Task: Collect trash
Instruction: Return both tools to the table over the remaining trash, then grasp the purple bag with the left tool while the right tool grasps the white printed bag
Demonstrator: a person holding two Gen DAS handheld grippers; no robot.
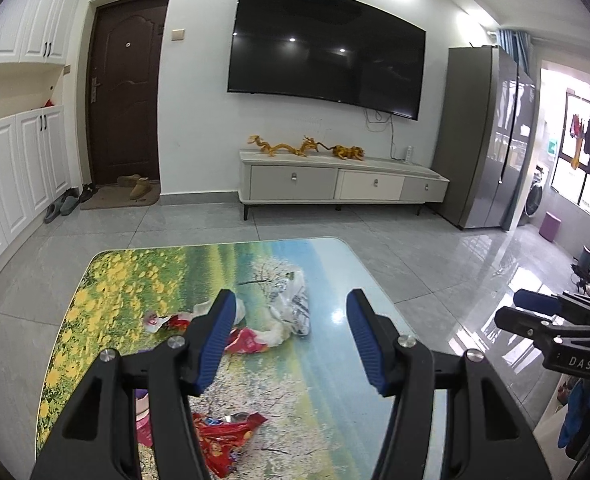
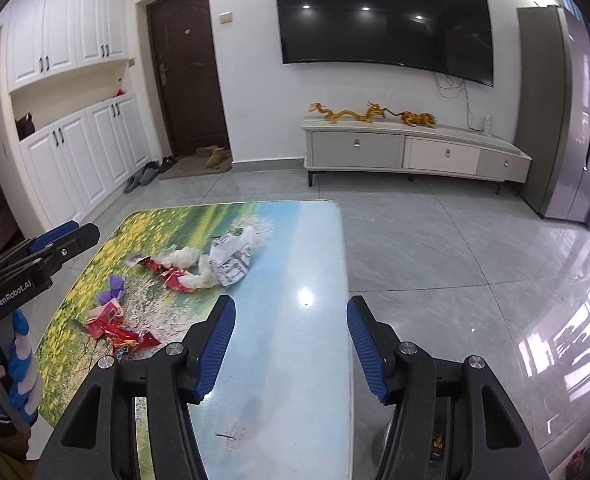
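Note:
A coffee table with a printed landscape top carries scattered trash. A crumpled white plastic bag lies mid-table, with red snack wrappers beside it. Closer in are another red wrapper and a pink and purple packet. My left gripper hovers open above the table, short of the bag, with nothing between its fingers. The right wrist view shows the same bag, red wrappers and a purple wrapper. My right gripper is open and empty over the table's right side. Each gripper appears in the other's view.
A grey tiled floor surrounds the table. Against the far wall stand a low TV cabinet with golden dragon figures, a wall TV and a grey fridge. A dark door, shoes and white cupboards are at the left.

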